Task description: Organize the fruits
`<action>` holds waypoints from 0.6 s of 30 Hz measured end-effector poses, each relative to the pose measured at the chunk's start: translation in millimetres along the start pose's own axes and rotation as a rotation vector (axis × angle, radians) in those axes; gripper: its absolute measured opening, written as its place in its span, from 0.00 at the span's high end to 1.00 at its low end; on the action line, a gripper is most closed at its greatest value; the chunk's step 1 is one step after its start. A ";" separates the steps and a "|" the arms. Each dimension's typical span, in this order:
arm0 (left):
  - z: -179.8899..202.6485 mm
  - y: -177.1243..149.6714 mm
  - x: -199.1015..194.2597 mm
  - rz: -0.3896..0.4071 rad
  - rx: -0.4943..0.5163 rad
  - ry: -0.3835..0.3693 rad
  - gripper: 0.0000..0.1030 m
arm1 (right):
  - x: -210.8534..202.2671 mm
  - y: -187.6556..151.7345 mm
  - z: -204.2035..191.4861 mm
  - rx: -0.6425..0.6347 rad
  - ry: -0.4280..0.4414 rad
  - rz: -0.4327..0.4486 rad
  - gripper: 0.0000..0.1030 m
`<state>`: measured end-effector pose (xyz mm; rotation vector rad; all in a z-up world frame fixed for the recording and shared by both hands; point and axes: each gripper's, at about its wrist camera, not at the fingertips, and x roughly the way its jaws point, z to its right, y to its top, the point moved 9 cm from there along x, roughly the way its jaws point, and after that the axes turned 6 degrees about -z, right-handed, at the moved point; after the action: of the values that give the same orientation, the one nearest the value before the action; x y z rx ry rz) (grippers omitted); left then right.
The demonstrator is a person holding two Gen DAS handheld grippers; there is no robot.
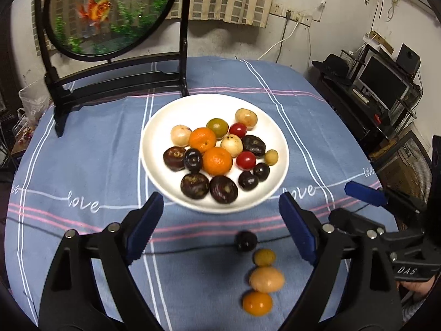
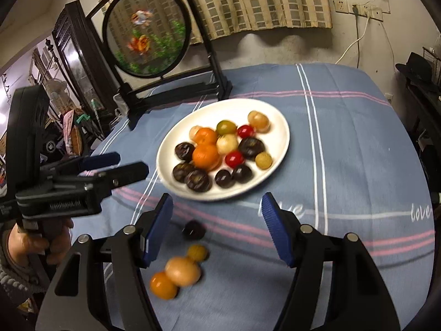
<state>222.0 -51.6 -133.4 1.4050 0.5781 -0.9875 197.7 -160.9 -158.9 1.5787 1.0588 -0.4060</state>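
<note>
While the left wrist view is considered, the left gripper [image 1: 220,220] is seen with jaws spread apart and nothing between the pads. A white plate [image 1: 160,127] of mixed fruits is set on the blue tablecloth [image 1: 82,151] beyond; four loose fruits [image 1: 266,279] lie in a row nearer the camera. From the right wrist view, the right gripper [image 2: 217,226] is likewise held apart and empty above that row, with the plate further off.
</note>
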 end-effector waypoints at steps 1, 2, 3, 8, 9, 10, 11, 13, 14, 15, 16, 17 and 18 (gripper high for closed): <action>-0.2 -4.1 -4.6 0.001 -0.002 0.003 0.15 | -2.7 -4.1 -3.8 -0.003 0.005 -0.002 0.34; -0.9 -9.0 -9.0 0.001 -0.005 0.008 0.15 | -4.6 -7.9 -7.2 -0.006 0.009 -0.006 0.34; -1.6 -13.2 -13.0 0.002 -0.007 0.013 0.15 | -7.6 -13.5 -12.4 -0.012 0.014 -0.012 0.34; -7.2 -32.0 -34.0 0.010 -0.032 0.031 0.14 | -19.7 -31.1 -29.3 -0.035 0.025 -0.021 0.34; -7.3 -34.1 -36.6 0.012 -0.033 0.033 0.14 | -22.2 -34.6 -32.6 -0.037 0.028 -0.022 0.34; -7.8 -36.3 -39.8 0.015 -0.035 0.036 0.13 | -24.6 -37.5 -35.1 -0.039 0.032 -0.024 0.34; -8.1 -40.0 -44.5 0.019 -0.035 0.042 0.13 | -26.9 -41.5 -38.6 -0.041 0.037 -0.027 0.34; -7.8 -44.1 -49.4 0.023 -0.036 0.046 0.13 | -29.3 -46.9 -42.8 -0.049 0.040 -0.031 0.34; -7.7 -47.0 -53.0 0.027 -0.037 0.050 0.12 | -31.0 -50.6 -45.9 -0.055 0.041 -0.035 0.34; -6.9 -49.0 -56.0 0.029 -0.038 0.052 0.12 | -32.2 -52.6 -48.0 -0.059 0.042 -0.035 0.34; -6.5 -51.8 -59.3 0.033 -0.038 0.055 0.11 | -33.8 -55.0 -49.9 -0.063 0.042 -0.035 0.34; -5.4 -54.0 -61.7 0.034 -0.038 0.056 0.11 | -35.7 -57.2 -51.7 -0.066 0.043 -0.035 0.34; -4.7 -55.7 -63.3 0.035 -0.037 0.056 0.11 | -37.2 -58.6 -52.7 -0.068 0.043 -0.034 0.34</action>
<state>144.4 -26.7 -111.2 1.4088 0.6089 -0.9075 116.5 -130.4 -150.6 1.5165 1.1225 -0.3563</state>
